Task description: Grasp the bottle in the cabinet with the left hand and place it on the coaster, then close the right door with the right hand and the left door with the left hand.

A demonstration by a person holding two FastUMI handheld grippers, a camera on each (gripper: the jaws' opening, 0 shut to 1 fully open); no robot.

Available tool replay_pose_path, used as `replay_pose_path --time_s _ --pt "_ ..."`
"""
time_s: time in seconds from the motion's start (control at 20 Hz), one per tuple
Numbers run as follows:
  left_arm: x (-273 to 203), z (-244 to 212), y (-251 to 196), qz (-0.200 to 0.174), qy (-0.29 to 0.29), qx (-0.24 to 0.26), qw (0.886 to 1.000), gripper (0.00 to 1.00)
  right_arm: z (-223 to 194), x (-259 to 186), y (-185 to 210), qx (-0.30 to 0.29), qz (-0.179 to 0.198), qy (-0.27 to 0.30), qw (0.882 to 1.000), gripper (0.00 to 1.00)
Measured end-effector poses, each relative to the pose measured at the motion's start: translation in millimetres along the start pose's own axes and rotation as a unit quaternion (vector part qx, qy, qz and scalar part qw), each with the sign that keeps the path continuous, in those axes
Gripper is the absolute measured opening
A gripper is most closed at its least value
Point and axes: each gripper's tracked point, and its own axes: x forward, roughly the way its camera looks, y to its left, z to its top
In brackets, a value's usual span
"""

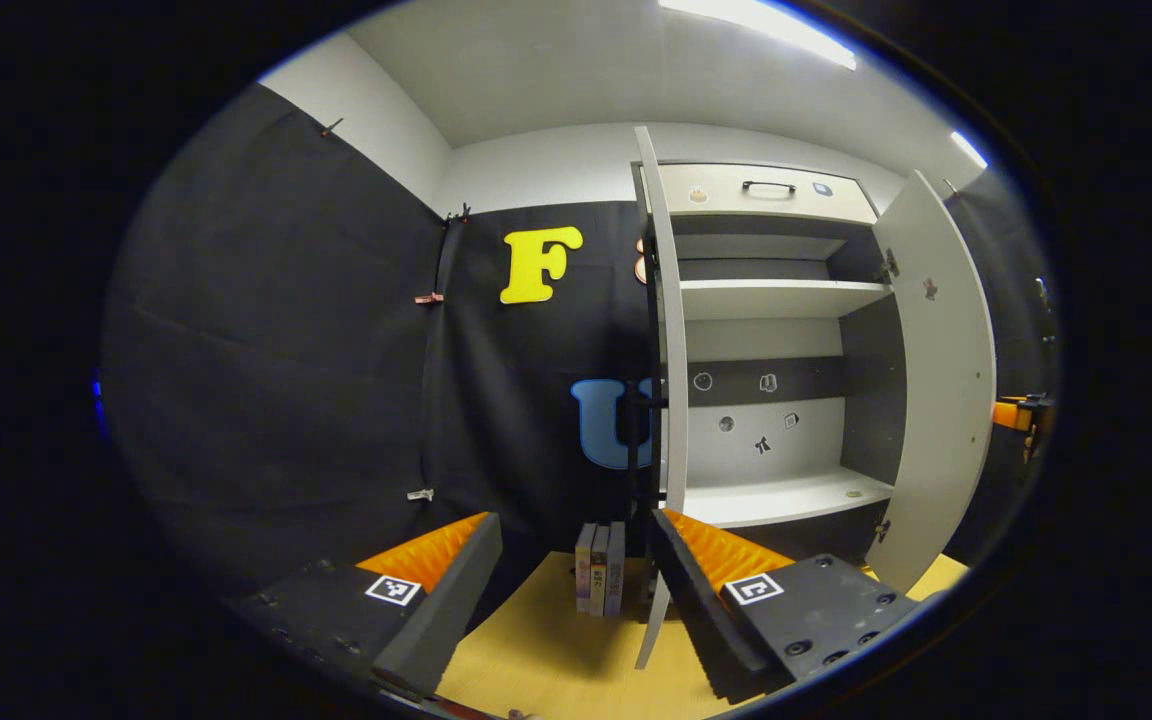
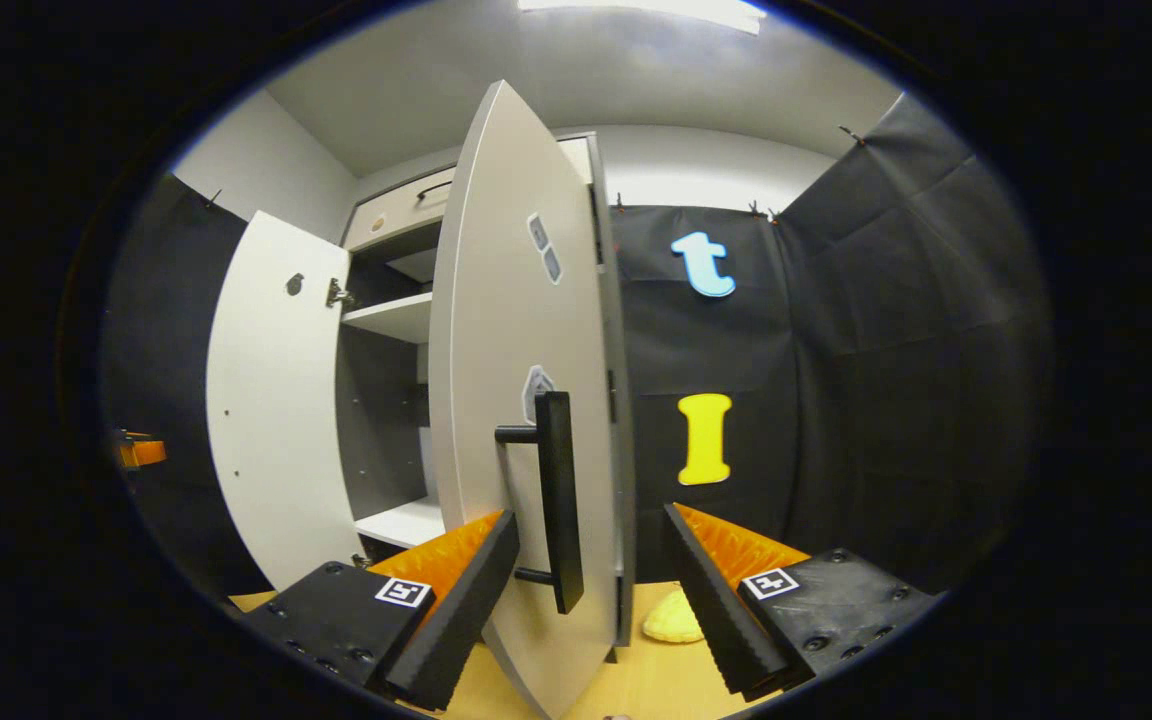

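Both cabinet doors stand open, so the closing steps are judged still to come. In the left gripper view, the left claw (image 1: 576, 590) is spread wide with nothing between its fingers, aimed at the edge of the left door (image 1: 671, 400), which stands edge-on just beyond it. Past that edge the cabinet (image 1: 776, 300) shows pale shelves and a dark back wall; the shelves (image 1: 786, 495) look bare apart from a small round thing on the lowest one, too small to make out. I see no bottle on them, so the bottle step is probably finished, though I cannot tell where the bottle or the coaster sits. A few books (image 1: 601, 568) stand upright on the tabletop (image 1: 556, 650) beside the door's foot. The right door (image 1: 936, 400) swings out on the far side, and a bit of the other gripper (image 1: 1021, 415) peeks beyond it. In the right gripper view, the right claw (image 2: 591, 590) is likewise spread and empty, with the right door (image 2: 516, 380) close in front and its dark bar handle (image 2: 558, 500) standing between the fingers, untouched as far as I can judge. The left door (image 2: 271, 420) hangs open farther back. A pale yellowish lump (image 2: 674, 618) lies on the tabletop (image 2: 656, 680) near the door's foot; I cannot say what it is.
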Motion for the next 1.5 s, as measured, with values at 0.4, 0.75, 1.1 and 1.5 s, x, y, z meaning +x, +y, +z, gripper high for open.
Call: replay_pose_path --time_s 0.4,0.75,1.1,1.5 --pt "20 6 15 -0.008 -0.013 -0.014 1.0 0.94 -30 109 96 0.014 0.036 -0.001 0.999 0.95" --pt "60 -16 18 -0.045 0.014 -0.012 0.999 0.94 -38 160 114 -0.003 0.0 -0.013 1.0 0.95" --pt "121 -20 -7 -0.104 0.016 -0.021 0.994 0.94 -42 186 120 -0.001 -0.041 -0.002 0.999 0.95" --pt "126 -17 -35 -0.138 0.013 -0.028 0.99 0.9 -19 94 115 -0.021 -0.032 -0.015 0.999 0.98"
